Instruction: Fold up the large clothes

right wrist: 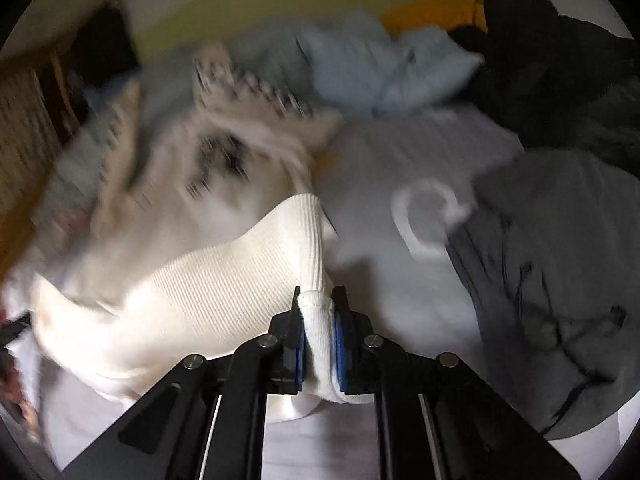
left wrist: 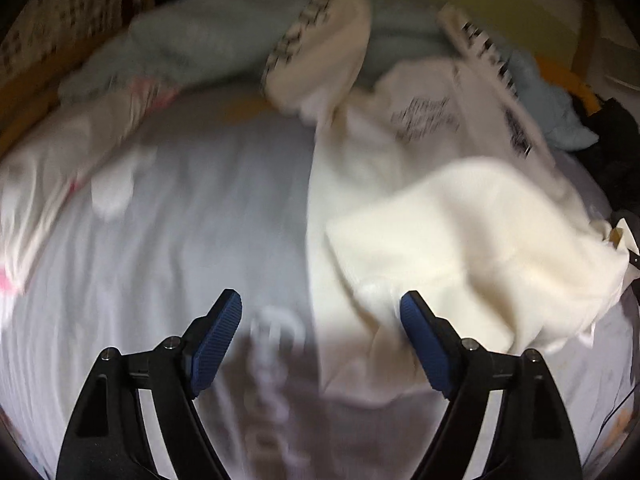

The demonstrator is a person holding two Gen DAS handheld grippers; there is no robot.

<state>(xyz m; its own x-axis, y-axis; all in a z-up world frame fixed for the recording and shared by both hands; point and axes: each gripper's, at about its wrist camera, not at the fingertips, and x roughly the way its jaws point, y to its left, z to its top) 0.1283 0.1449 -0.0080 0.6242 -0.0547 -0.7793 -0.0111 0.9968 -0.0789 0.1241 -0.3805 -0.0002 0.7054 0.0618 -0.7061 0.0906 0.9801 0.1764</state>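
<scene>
A cream ribbed sweater with black printed lettering lies on a pale grey sheet. My right gripper is shut on a bunched edge of the sweater and holds it lifted. The same sweater shows at the right of the left wrist view, its lifted part raised toward the right edge. My left gripper is open and empty above the sheet, its right fingertip close to the sweater's lower edge. Both views are blurred by motion.
A light blue garment is heaped at the back, also in the right wrist view. A dark grey garment and black clothing lie at the right. A white and pink garment lies at the left.
</scene>
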